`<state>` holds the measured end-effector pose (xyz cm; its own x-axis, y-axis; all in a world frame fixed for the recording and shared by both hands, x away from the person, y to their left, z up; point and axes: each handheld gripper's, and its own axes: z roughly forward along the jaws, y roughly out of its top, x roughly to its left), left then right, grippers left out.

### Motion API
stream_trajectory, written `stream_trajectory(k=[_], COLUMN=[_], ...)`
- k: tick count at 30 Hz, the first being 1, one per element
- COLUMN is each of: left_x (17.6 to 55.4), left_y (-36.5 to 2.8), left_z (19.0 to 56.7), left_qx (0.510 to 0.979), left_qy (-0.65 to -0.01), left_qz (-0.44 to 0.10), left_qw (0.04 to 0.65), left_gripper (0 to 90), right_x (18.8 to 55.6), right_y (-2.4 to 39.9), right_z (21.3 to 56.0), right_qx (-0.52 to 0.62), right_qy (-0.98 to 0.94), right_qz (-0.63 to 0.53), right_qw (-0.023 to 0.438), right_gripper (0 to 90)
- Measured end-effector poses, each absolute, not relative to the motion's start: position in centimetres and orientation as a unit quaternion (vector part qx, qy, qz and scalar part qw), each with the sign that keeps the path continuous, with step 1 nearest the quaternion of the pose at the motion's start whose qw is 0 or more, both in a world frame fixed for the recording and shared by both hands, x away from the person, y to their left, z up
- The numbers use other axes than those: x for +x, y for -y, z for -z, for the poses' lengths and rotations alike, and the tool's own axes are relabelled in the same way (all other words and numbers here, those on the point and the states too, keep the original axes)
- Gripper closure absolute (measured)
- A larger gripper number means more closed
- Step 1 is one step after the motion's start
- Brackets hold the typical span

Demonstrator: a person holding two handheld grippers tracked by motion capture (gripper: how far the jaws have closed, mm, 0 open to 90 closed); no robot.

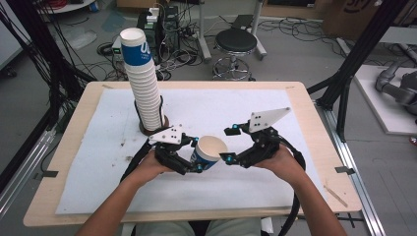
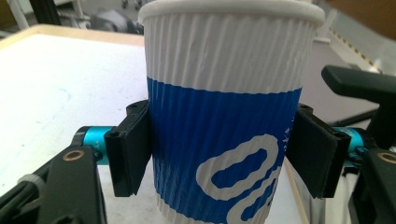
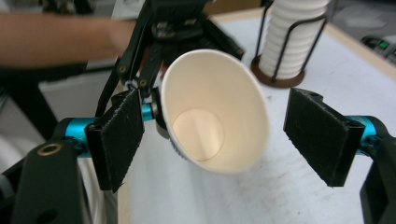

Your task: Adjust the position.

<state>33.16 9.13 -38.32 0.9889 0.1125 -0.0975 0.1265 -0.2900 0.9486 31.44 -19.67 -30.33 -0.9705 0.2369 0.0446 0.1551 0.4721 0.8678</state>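
Note:
A blue-and-white ribbed paper cup (image 1: 206, 152) hangs tilted over the white mat, mouth toward my right. My left gripper (image 1: 196, 160) is shut on it; in the left gripper view both black pads press the blue band of the cup (image 2: 224, 116), one on each side, with the left gripper (image 2: 224, 158) around its lower half. My right gripper (image 1: 229, 144) stands open at the cup's mouth. In the right gripper view the empty cup (image 3: 215, 112) lies between the jaws of the right gripper (image 3: 215, 140) with a gap to each pad.
A tall stack of the same cups (image 1: 142, 83) stands in a black wire holder at the mat's back left, close behind my left hand; the stack (image 3: 292, 37) also appears in the right gripper view. A white mat (image 1: 295, 172) covers the wooden table. A stool (image 1: 236, 42) stands beyond it.

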Motion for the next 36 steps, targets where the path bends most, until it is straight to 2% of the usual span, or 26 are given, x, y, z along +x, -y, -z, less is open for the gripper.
stream_trajectory(k=[5,18,36], left_x=[33.1,33.2,32.0], left_y=[-10.0,-12.2,-15.4], left_z=[38.8,39.8,40.2], left_qx=[0.784,0.747,0.709], left_qy=[-0.082,-0.112,-0.138], left_qz=[-0.008,-0.042,-0.095], left_qw=[0.615,0.654,0.685], left_gripper=[28.1,28.1,27.8], right_x=[31.4,31.4,30.1], right_y=[21.0,24.6,28.1], right_z=[30.6,33.2,37.0], right_qx=[0.137,0.216,0.289], right_qy=[-0.844,-0.805,-0.777], right_qz=[-0.515,-0.547,-0.520], right_qw=[0.062,0.078,0.206], right_gripper=[20.8,20.8,20.8])
